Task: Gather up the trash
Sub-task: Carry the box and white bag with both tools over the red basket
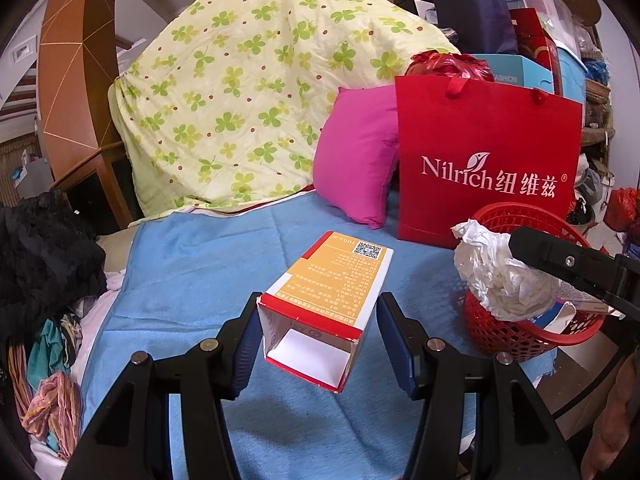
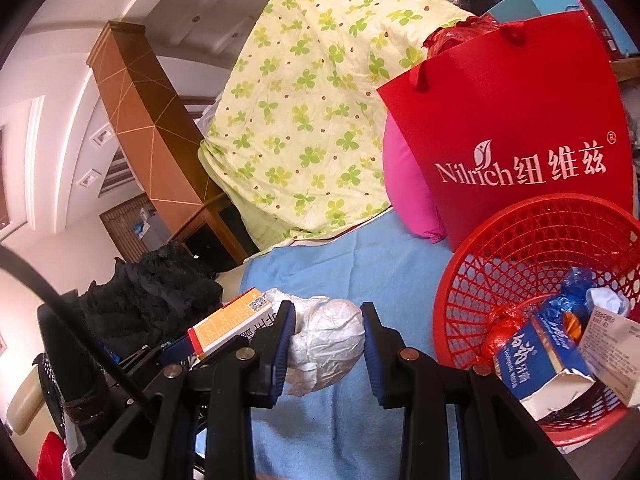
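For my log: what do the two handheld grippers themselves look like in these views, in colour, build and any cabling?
Both match: the left gripper and right gripper have matte black angular frames with cut-out linkage arms, round silver pivot pins, and dark blue ribbed pads lining the inside of each finger. A black cable curves across the right wrist view. No logos or sleeves are visible.
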Motion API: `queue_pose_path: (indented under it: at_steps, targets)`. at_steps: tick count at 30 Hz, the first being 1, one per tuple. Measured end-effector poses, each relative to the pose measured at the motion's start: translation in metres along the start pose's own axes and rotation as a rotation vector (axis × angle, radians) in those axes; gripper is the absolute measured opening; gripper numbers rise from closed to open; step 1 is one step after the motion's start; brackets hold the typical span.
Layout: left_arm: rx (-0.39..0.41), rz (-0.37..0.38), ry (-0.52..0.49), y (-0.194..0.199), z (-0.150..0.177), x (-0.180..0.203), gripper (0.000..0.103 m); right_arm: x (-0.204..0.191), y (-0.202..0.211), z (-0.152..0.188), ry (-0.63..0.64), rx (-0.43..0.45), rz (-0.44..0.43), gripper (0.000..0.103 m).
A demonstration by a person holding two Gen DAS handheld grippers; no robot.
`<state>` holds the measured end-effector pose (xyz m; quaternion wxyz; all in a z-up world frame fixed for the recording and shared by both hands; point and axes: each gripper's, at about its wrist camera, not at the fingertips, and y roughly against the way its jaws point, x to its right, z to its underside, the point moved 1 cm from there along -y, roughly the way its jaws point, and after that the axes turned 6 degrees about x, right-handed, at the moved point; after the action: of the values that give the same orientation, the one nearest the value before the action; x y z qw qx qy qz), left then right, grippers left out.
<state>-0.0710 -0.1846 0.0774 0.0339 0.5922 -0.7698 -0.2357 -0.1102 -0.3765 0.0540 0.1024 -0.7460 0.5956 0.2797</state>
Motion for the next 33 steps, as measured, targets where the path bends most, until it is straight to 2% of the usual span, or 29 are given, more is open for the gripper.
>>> queue_pose_path:
  at_steps: [33]
  targets:
    - [0.023, 0.089, -0.075, 0.004, -0.019, 0.055, 0.059, 0.050, 0.037, -0.018, -0.094, 0.089, 0.050, 0.035]
